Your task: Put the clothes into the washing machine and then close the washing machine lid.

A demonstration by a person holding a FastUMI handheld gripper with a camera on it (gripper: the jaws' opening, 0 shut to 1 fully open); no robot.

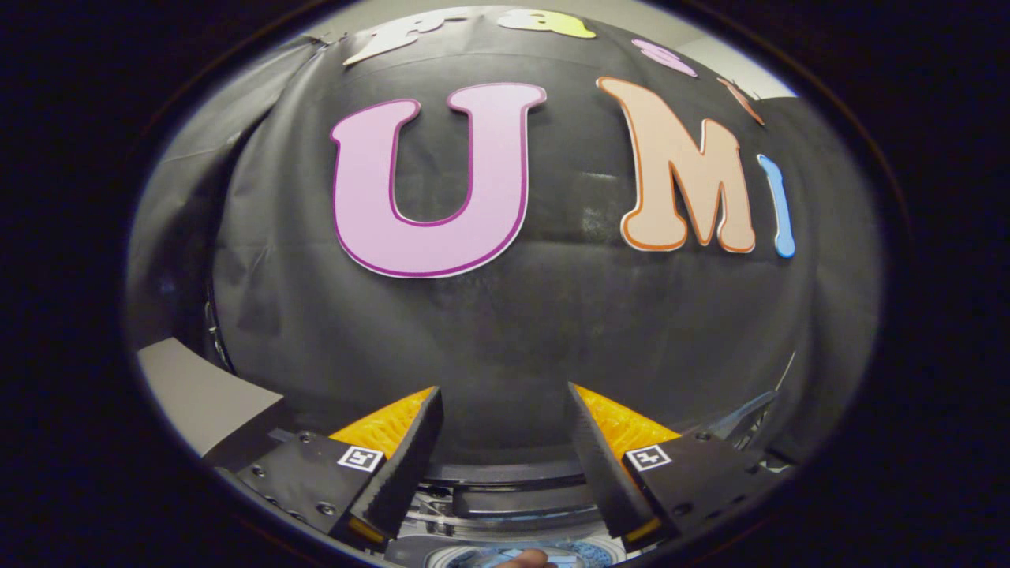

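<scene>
Washing machine (513, 493) parts sit low beneath your gripper (505, 442): you can see its dark curved back rim and grey-white top showing through the gap between the two fingers (406, 465), below their tips rather than level with them. At the very bottom, the edge of the round drum opening (473, 558) peeks out, with something bluish inside it that you cannot make out clearly, and a small bit of what looks like a fingertip (527, 558) lies over that edge. Your jaws stand wide apart with nothing held between them; they point out at the black cloth wall (505, 331) beyond the machine. A pale grey panel (197, 394) lies off to the left of the fingers, well apart from them.
</scene>
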